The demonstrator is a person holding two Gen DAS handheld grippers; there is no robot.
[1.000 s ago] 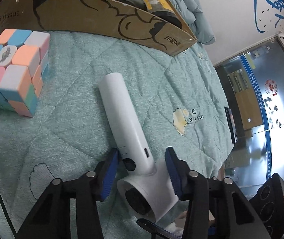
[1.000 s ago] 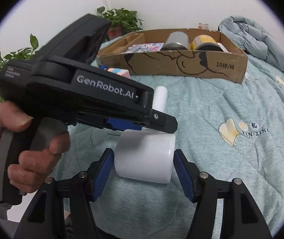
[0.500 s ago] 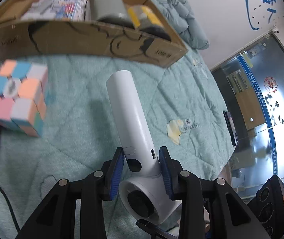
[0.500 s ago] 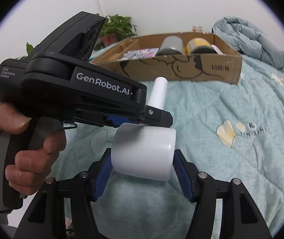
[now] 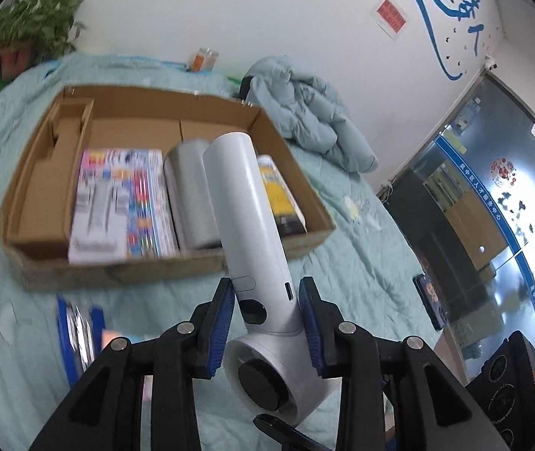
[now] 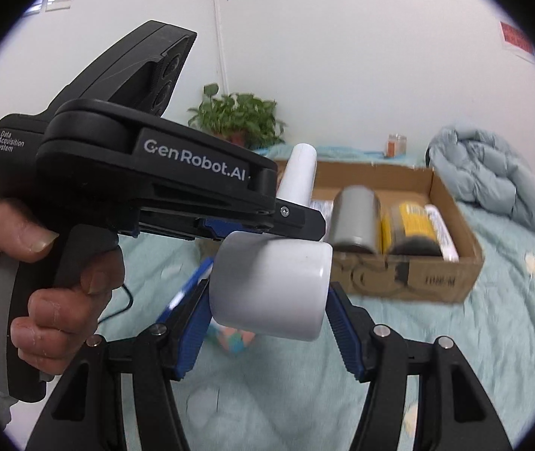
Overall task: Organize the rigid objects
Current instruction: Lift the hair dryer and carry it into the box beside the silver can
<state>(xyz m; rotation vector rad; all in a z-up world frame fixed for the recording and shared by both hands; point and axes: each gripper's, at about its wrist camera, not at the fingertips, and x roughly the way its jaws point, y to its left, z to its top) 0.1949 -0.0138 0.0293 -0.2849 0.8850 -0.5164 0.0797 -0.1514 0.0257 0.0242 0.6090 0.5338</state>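
**Left wrist view: fan lifted, held only at its neck**

The left gripper (image 5: 266,310) is closed on the white handheld fan (image 5: 247,225), in the air before the cardboard box (image 5: 34,195). The round head may swing and slip. The right gripper (image 6: 267,317) stands open around the head, gripping nothing. The box holds one grey can (image 5: 188,203), one yellow can (image 5: 280,199), one colourful package (image 5: 124,206).

One white handheld fan (image 5: 256,248) in my left gripper (image 5: 266,317), one cardboard box (image 5: 38,173), one grey cylinder (image 5: 188,195), one yellow-labelled can (image 5: 278,195), one colourful packet (image 5: 124,203), two potted plants (image 5: 30,34) (image 6: 235,116), one crumpled jacket (image 5: 312,116), one orange jar (image 5: 203,58).
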